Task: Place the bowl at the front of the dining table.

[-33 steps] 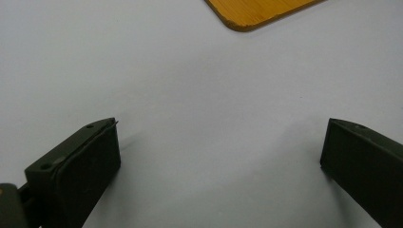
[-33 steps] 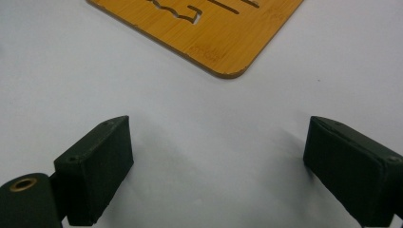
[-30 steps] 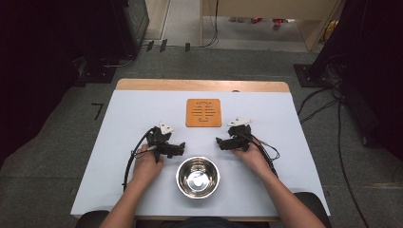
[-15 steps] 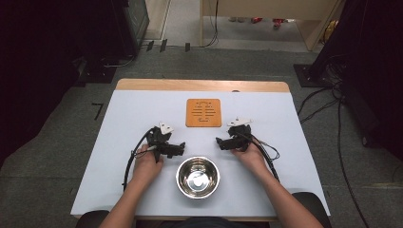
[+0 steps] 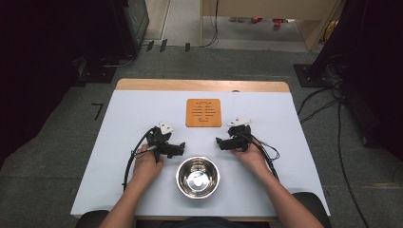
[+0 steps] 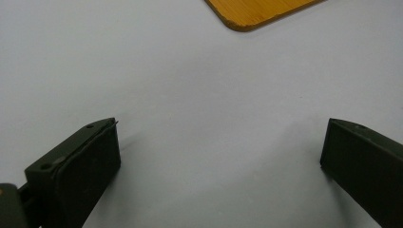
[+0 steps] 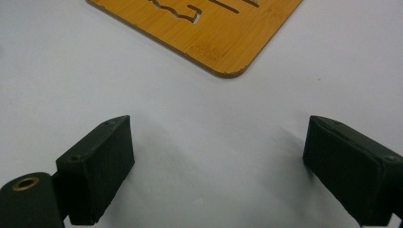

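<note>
Near edge of worktop [image 5: 119, 190]: two forearms entering from below, one hand behind each gripper.

Steel bowl [image 5: 197, 176] standing upright near front edge, centred between the hands, hollow facing up, interior reflecting light. Nearest thing to both grippers; touched by neither.

Left gripper [image 5: 179, 149] resting low on the worktop just beyond and left of the bowl, pointed inward toward centre. Grey three-cornered plate on top, black cable looping back along the left forearm. Fingers [image 6: 76, 171] released, spread wide apart in left gripper view, bare pale surface between them, nothing grasped.

Right gripper [image 5: 219, 142] mirrored on the other side, just beyond and right of the bowl, also pointed inward, cable trailing back past the right wrist. Fingers [image 7: 97, 164] released as well, wide gap seen in right gripper view, holding nothing.

Gap between the two gripper tips lying over bare worktop, just behind the bowl's far rim.

Farther on: orange bamboo trivet [image 5: 203, 112] lying flat at centre, slotted cut-outs across its face. Rounded corner of trivet [image 6: 256, 12] at top of left gripper view; larger portion [image 7: 209, 23] with slots at top of right gripper view. Apart from both grippers.

Beyond that: wooden strip [image 5: 199, 85] along the worktop's far edge, grey carpet floor [image 5: 228, 61], cables [image 5: 332, 102] at right.
</note>
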`<action>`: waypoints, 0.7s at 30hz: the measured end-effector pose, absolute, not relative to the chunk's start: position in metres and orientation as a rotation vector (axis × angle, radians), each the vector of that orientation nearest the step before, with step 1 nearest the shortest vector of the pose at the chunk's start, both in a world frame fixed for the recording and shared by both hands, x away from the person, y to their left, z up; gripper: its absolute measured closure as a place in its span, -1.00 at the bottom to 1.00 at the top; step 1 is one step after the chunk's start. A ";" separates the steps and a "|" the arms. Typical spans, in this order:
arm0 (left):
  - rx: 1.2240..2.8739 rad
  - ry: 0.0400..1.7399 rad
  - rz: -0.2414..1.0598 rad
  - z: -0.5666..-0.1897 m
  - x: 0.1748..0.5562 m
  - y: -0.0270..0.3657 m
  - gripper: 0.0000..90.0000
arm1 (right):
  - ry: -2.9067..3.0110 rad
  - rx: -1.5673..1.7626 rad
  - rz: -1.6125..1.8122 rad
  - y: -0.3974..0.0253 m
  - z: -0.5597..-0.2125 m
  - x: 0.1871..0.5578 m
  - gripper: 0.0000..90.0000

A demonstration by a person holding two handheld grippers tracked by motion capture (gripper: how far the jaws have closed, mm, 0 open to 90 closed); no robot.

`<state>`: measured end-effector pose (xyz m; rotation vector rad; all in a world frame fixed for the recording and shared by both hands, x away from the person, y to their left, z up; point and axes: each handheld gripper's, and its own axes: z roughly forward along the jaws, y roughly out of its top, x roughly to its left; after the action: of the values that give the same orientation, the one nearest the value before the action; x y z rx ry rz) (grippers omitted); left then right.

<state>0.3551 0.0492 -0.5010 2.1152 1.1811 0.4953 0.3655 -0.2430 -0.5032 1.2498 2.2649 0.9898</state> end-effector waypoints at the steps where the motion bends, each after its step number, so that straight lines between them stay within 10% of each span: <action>1: 2.115 1.181 0.495 -0.501 0.355 0.049 -1.00 | 2.264 1.252 0.989 -0.243 -0.503 0.365 -0.79; 21: 2.115 1.181 0.495 -0.501 0.355 0.049 -1.00 | 2.298 1.322 0.981 -0.240 -0.495 0.363 -0.54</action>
<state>0.3551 0.0492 -0.5010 2.1147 1.1815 0.4954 0.3627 -0.2396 -0.4947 1.3217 2.2978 0.9813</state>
